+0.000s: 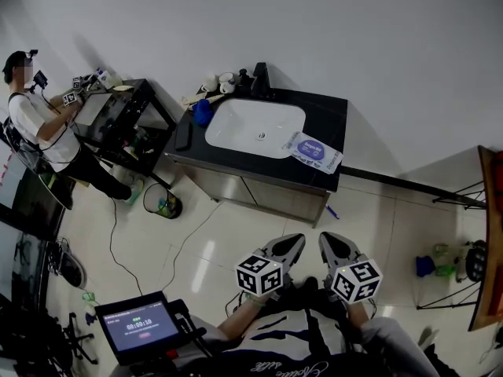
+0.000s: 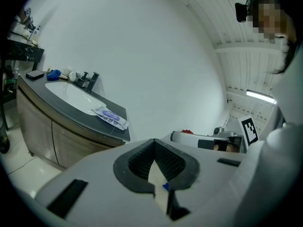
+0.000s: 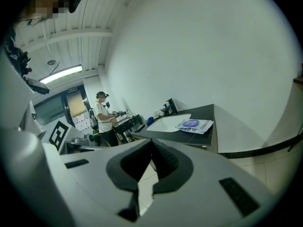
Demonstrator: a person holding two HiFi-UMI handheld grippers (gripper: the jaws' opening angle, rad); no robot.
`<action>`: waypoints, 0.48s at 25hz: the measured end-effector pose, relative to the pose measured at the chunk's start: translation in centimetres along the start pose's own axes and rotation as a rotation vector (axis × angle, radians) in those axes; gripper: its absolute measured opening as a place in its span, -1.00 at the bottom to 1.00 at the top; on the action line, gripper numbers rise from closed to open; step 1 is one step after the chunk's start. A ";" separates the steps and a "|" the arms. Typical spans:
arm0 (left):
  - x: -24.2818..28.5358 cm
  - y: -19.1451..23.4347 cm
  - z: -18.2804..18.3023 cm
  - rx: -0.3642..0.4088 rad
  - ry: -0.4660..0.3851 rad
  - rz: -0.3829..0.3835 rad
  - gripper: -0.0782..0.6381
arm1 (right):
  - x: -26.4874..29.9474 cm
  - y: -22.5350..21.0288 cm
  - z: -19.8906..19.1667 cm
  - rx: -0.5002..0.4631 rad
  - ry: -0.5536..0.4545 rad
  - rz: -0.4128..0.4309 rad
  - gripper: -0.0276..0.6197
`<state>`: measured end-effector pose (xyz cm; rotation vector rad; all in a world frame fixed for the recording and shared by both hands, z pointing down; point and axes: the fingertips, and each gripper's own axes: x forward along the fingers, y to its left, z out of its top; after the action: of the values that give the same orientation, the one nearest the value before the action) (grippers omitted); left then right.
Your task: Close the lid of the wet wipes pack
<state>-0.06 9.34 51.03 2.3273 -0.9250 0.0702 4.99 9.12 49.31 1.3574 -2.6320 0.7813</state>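
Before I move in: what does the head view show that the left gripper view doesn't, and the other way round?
Head view only: a timer screen at lower left and a second person at far left. Left gripper view only: the left tool close up, its jaws together with nothing between them, and a ceiling light strip. Both: the wet wipes pack lying on the counter beside the sink, with the left tool well short of it.

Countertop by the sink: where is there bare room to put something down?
Bare: the counter's back right corner, between sink, wall and wet wipes pack. Crowded: back left, with cups, faucet and a blue item.
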 end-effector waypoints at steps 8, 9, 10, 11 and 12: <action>0.0 -0.1 -0.3 -0.001 0.017 -0.002 -0.78 | -0.1 0.1 -0.2 0.001 0.008 0.000 -0.92; 0.0 -0.1 -0.3 -0.001 0.018 -0.001 -0.78 | -0.1 0.2 -0.3 0.001 0.010 0.001 -0.92; -0.1 -0.1 -0.3 -0.001 0.017 0.000 -0.78 | -0.1 0.2 -0.4 0.000 0.011 0.002 -0.92; -0.1 0.0 -0.3 -0.002 0.017 0.001 -0.78 | -0.1 0.3 -0.4 -0.001 0.013 0.002 -0.92; -0.2 0.1 -0.2 -0.002 0.017 0.003 -0.78 | -0.1 0.3 -0.5 -0.001 0.014 0.002 -0.92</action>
<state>-0.19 9.55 51.22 2.3203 -0.9198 0.0901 4.71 9.59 49.57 1.3441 -2.6232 0.7863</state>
